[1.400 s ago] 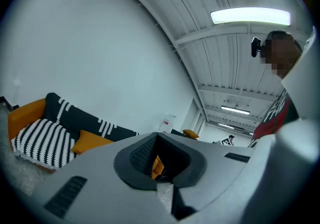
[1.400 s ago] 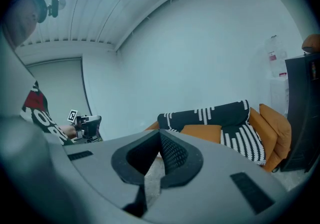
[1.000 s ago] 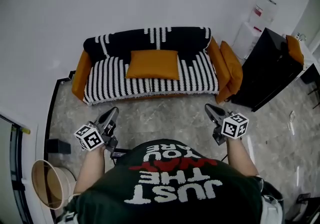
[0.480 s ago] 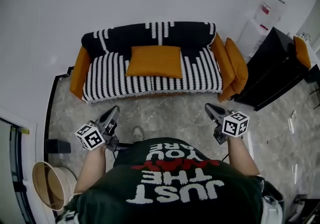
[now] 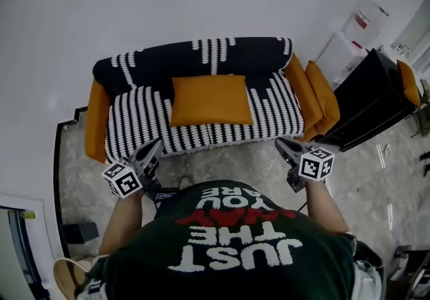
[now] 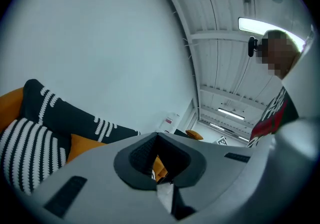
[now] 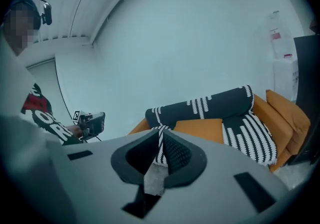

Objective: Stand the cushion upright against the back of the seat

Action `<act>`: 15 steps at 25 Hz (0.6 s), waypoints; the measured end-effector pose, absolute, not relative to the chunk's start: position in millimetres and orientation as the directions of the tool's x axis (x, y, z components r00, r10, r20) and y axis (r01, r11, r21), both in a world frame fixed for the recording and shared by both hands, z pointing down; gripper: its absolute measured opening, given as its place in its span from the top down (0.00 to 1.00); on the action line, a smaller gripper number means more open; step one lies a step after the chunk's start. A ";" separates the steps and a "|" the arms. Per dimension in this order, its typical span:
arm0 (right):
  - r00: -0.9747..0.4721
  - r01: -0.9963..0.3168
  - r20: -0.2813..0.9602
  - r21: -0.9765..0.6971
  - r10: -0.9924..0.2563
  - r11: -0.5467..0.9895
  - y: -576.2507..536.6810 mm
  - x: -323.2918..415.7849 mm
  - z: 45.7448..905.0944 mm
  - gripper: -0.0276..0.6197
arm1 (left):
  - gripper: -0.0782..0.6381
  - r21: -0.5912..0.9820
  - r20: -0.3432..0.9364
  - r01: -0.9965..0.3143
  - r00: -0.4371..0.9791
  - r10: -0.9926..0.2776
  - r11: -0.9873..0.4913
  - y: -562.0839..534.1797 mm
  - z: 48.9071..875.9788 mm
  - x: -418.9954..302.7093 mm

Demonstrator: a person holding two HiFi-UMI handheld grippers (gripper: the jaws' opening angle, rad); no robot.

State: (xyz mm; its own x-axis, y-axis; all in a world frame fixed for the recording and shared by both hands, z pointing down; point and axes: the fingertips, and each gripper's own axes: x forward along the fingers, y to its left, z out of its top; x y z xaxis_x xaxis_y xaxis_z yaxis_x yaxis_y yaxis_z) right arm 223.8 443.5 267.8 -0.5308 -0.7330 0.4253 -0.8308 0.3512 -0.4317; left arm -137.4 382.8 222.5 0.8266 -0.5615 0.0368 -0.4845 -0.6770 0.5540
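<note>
An orange cushion lies flat on the middle of the seat of a sofa with a black-and-white striped cover; the black backrest runs behind it. My left gripper hangs over the floor just short of the seat's front edge, left of the cushion. My right gripper hovers off the seat's front right corner. Both are shut and hold nothing. The cushion shows beyond the left gripper in its own view. In the right gripper view the cushion lies past that gripper.
A second orange cushion leans outside the sofa's right arm. A black cabinet and a white water dispenser stand at the right. A round wooden basket and a small black box sit at the lower left on the marble floor.
The sofa has drawn nearer in the head view as the person stepped toward it. Both grippers now reach its front edge, shut as before. The cushion has not moved.
</note>
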 end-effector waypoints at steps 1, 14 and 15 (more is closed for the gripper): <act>-0.531 -0.831 0.428 -0.430 -0.731 0.351 425.3 212.4 264.6 0.92 | 0.90 0.554 0.036 -0.473 0.835 -0.549 -0.684 362.1 219.5 -144.8; -0.514 -0.842 0.473 -0.437 -0.716 0.315 244.9 146.1 259.3 0.87 | 0.90 0.587 0.066 -0.431 0.869 -0.490 -0.685 186.4 222.8 -204.5; -0.517 -0.841 0.477 -0.440 -0.711 0.316 236.8 144.5 261.1 0.86 | 0.90 0.590 0.070 -0.429 0.871 -0.486 -0.684 178.2 224.2 -204.9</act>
